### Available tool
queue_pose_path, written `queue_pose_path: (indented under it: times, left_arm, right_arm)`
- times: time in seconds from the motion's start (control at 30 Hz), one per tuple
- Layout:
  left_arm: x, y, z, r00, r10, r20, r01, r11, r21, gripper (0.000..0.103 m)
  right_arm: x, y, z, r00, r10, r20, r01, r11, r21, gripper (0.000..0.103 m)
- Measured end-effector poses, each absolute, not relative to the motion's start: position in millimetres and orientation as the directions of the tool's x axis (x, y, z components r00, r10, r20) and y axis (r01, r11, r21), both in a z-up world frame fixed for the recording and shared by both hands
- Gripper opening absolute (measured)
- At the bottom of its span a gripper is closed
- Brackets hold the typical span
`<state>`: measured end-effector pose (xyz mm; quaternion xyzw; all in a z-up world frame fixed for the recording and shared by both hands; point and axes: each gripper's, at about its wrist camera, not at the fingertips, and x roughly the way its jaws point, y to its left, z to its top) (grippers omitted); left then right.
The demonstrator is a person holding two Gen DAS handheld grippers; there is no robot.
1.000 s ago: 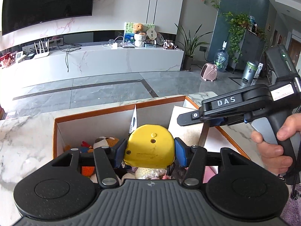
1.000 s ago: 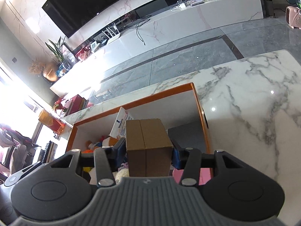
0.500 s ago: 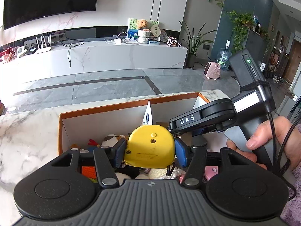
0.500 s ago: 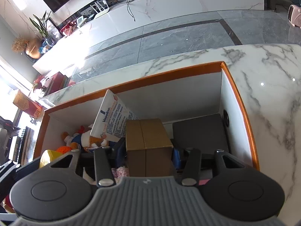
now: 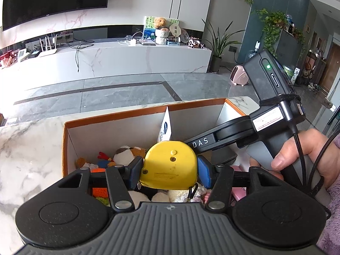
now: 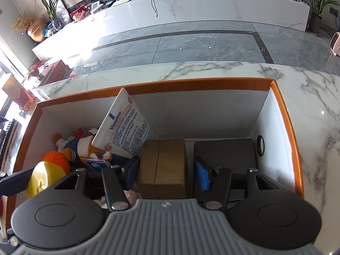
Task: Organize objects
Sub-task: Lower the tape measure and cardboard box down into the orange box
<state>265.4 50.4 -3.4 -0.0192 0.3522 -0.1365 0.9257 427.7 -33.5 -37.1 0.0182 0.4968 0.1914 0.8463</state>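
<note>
The right gripper [image 6: 167, 172] points down into an orange-rimmed box [image 6: 284, 114] on the marble desk [image 6: 314, 97]. Its jaws have just been opening: a brown carton [image 6: 163, 165] sits between them, with a gap showing at the right pad. Right of the jaws lies a dark flat case [image 6: 225, 153]; up and left leans a white Vaseline tube [image 6: 125, 127] over a plush toy [image 6: 85, 146].

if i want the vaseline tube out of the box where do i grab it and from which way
Grip the flat crimped top end of the Vaseline tube, coming from above. It leans tilted against the orange box's back wall, top end highest and clear; its lower end is wedged among the plush toys and the cardboard box.
</note>
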Motion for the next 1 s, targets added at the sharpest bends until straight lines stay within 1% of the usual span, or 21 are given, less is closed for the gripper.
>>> queue_pose_path:
  times: [0.23,0.3,0.33,0.37,0.53,0.73,0.9,1.0]
  left_arm:
    - [263.1,49.6,-5.2,0.712,-0.265,-0.651,0.238,0.962,-0.132,0.063]
    - [262.5,49.7,-5.4,0.712,-0.266,-0.650,0.238,0.962,-0.134,0.063]
    - [262.0,49.4,-5.0,0.713,-0.267,-0.648,0.237,0.962,-0.135,0.063]
    - [261.1,48.9,-4.7,0.715,-0.267,-0.647,0.238,0.962,-0.134,0.063]
    - [260.4,48.9,-2.2,0.718,-0.262,-0.645,0.240,0.963,-0.124,0.063]
    - [261.4,45.7,-1.9,0.713,-0.247,-0.656,0.235,0.966,-0.109,0.063]
    - [259.6,43.3,0.6,0.713,-0.234,-0.660,0.231,0.968,-0.094,0.063]
    - [257.1,42.8,3.3,0.716,-0.233,-0.658,0.236,0.968,-0.086,0.063]
  right_arm:
    - [416.6,-43.7,-24.4,0.425,0.361,-0.830,-0.310,0.920,0.241,0.063]
    - [414.8,-45.3,-23.9,0.410,0.362,-0.837,-0.313,0.918,0.244,0.059]
    - [414.2,-45.4,-24.7,0.401,0.362,-0.841,-0.314,0.917,0.246,0.053]
    - [414.1,-44.8,-26.4,0.391,0.362,-0.846,-0.314,0.917,0.247,0.050]
    - [410.5,-38.3,-33.6,0.419,0.334,-0.844,-0.279,0.932,0.230,0.049]
    - [415.3,-35.4,-39.8,0.402,0.305,-0.863,-0.213,0.948,0.236,0.049]
    - [410.4,-34.4,-37.6,0.399,0.305,-0.865,-0.246,0.944,0.219,0.052]
    - [399.5,-39.3,-28.9,0.444,0.300,-0.844,-0.253,0.946,0.203,0.056]
